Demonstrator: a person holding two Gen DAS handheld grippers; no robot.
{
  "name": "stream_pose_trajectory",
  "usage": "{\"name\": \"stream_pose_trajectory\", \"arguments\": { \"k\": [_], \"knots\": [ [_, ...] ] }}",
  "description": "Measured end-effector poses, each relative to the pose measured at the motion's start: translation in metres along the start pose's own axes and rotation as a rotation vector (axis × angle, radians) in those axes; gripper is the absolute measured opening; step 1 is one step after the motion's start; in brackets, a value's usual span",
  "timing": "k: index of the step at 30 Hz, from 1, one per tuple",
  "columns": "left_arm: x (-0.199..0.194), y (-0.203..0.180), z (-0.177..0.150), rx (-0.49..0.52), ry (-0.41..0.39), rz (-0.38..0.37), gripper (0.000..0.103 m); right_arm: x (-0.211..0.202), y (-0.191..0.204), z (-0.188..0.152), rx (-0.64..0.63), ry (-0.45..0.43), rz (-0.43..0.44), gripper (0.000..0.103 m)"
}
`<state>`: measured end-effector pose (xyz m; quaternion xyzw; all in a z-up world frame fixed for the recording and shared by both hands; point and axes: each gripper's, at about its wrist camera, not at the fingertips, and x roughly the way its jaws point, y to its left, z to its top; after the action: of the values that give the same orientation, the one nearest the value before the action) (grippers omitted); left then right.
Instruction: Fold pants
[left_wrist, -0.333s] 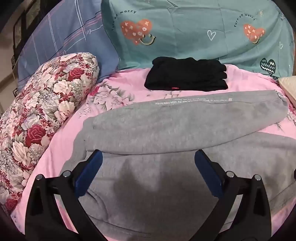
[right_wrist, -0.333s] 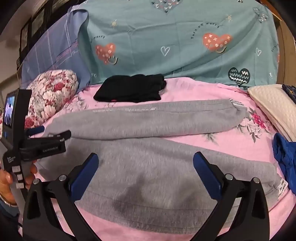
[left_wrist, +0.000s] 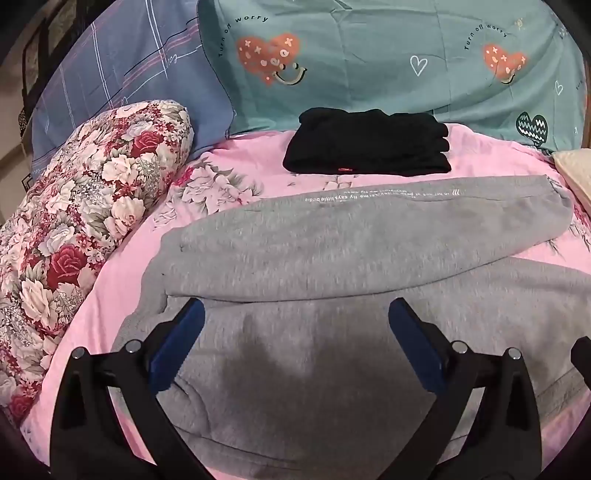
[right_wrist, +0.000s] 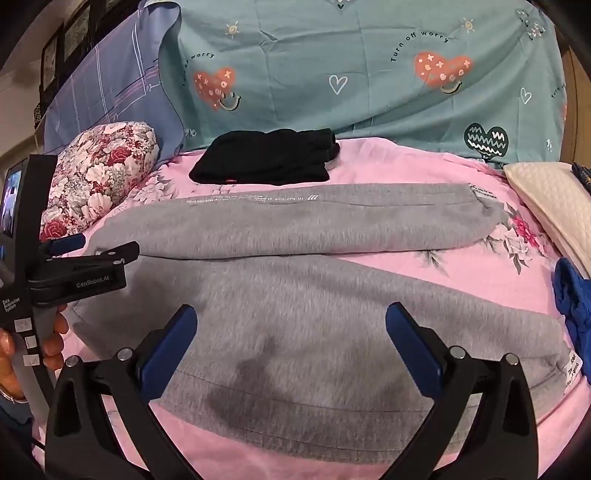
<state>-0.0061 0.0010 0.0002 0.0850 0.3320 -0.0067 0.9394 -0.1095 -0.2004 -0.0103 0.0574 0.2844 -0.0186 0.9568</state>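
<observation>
A pair of grey fleece sweatpants (right_wrist: 295, 295) lies spread across a bed covered by a pink floral sheet (right_wrist: 461, 280). Its two legs run sideways, the farther leg (left_wrist: 369, 229) with a line of small white print along its far edge, the nearer leg (right_wrist: 332, 332) with a white label at its cuffed end. The legs meet at the left and part toward the right, where pink sheet shows between them.

The left hand-held gripper (left_wrist: 295, 332) hangs over the waist end of the sweatpants with its blue-padded fingers spread wide and nothing between them. The right hand-held gripper (right_wrist: 291, 336) hangs over the nearer leg, likewise wide open and empty. Whether either gripper touches the cloth is hard to tell from these views.

Beyond the farther leg sits a folded stack of black garments (left_wrist: 369, 147), apart from the sweatpants. Behind it leans a teal pillow printed with hearts (left_wrist: 369, 55), beside a blue checked pillow (left_wrist: 129, 66). A red-and-white floral bolster (left_wrist: 74, 221) lies at the left, a cream quilted cushion (right_wrist: 546, 206) and a crumpled blue cloth (right_wrist: 572, 295) at the right.
</observation>
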Motion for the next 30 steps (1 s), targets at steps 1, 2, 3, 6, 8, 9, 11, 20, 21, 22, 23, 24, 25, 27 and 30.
{"name": "stream_pose_trajectory", "arguments": {
  "k": [1,2,3,6,8,9,11,20,21,22,23,24,25,27,30],
  "knots": [
    [0.001,0.0,0.0,0.0,0.001,0.003,0.101,-0.008,0.001,0.0,-0.023,0.018,-0.01,0.102],
    [0.002,0.002,-0.001,0.002,0.005,0.001,0.101,0.003,0.004,0.004,-0.048,0.061,-0.003,0.102],
    [0.003,0.002,-0.001,0.001,0.008,0.0,0.101,0.007,0.006,0.004,-0.075,0.071,-0.007,0.102],
    [0.004,0.001,-0.002,0.004,0.012,0.006,0.101,0.012,0.001,0.004,-0.029,0.052,0.013,0.102],
    [0.006,0.001,-0.003,0.007,0.018,0.006,0.101,0.011,0.0,0.004,-0.027,0.044,0.017,0.102],
    [0.006,0.001,-0.004,0.009,0.017,0.006,0.101,0.012,-0.003,0.003,-0.023,0.039,0.022,0.102],
    [0.006,0.001,-0.005,0.012,0.019,0.006,0.101,0.011,-0.004,0.003,-0.022,0.037,0.022,0.102],
    [0.008,0.003,-0.006,0.009,0.026,0.007,0.101,0.013,-0.005,0.002,-0.018,0.049,0.031,0.102],
    [0.008,0.003,-0.006,0.009,0.028,0.006,0.101,0.013,-0.006,0.003,-0.018,0.05,0.032,0.102],
    [0.008,0.003,-0.006,0.009,0.029,0.007,0.101,0.013,-0.005,0.002,-0.017,0.052,0.033,0.102],
    [0.008,0.002,-0.006,0.009,0.028,0.008,0.101,0.013,-0.006,0.002,-0.017,0.052,0.035,0.102],
    [0.008,0.002,-0.006,0.01,0.027,0.008,0.101,0.013,-0.006,0.002,-0.018,0.053,0.035,0.102],
    [0.008,0.002,-0.006,0.011,0.028,0.008,0.101,0.013,-0.005,0.002,-0.019,0.053,0.035,0.102],
    [0.008,0.002,-0.005,0.013,0.03,0.009,0.101,0.013,-0.005,0.002,-0.019,0.054,0.036,0.102],
    [0.009,0.002,-0.006,0.014,0.031,0.009,0.101,0.013,-0.005,0.002,-0.019,0.055,0.035,0.102]
  ]
}}
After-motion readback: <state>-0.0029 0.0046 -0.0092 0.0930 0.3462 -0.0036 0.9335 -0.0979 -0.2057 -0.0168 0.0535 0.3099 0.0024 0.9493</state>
